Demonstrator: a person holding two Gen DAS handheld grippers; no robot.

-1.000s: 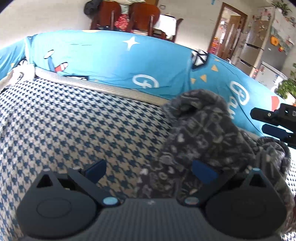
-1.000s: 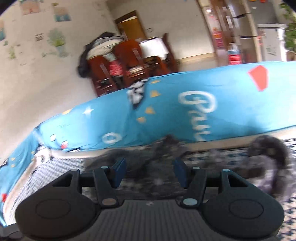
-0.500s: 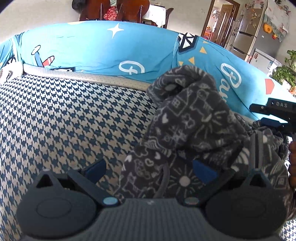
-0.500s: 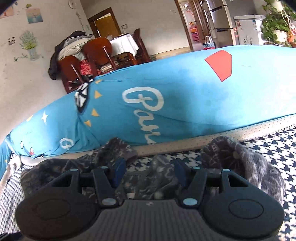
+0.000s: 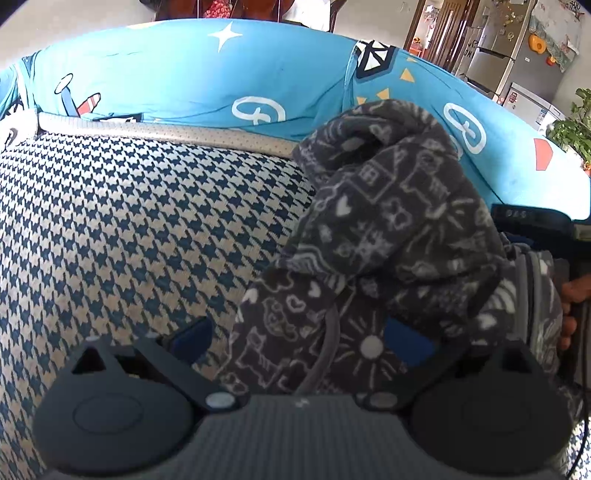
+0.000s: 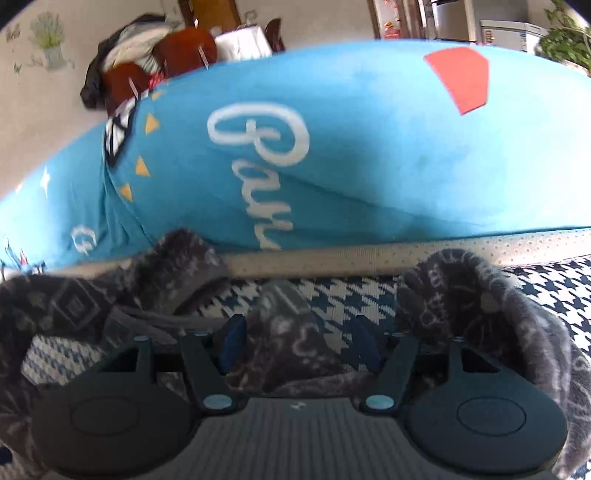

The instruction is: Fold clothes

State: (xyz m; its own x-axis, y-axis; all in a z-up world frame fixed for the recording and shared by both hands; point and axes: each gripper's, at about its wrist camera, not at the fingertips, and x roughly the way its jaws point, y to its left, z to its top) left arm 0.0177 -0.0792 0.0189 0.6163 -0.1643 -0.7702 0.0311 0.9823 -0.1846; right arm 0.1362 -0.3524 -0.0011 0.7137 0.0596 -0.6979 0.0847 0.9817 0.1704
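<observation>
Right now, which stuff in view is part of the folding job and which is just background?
In play:
grey patterned garment
left gripper, open around it
right gripper, jaws opening, garment fold between them
houndstooth cushion

Background:
blue cartoon cover
wooden chairs
fridge
potted plant

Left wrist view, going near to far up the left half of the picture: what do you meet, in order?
Left gripper → houndstooth seat cover → beige dotted trim strip → blue printed backrest cover → wooden chairs at the top edge.
</observation>
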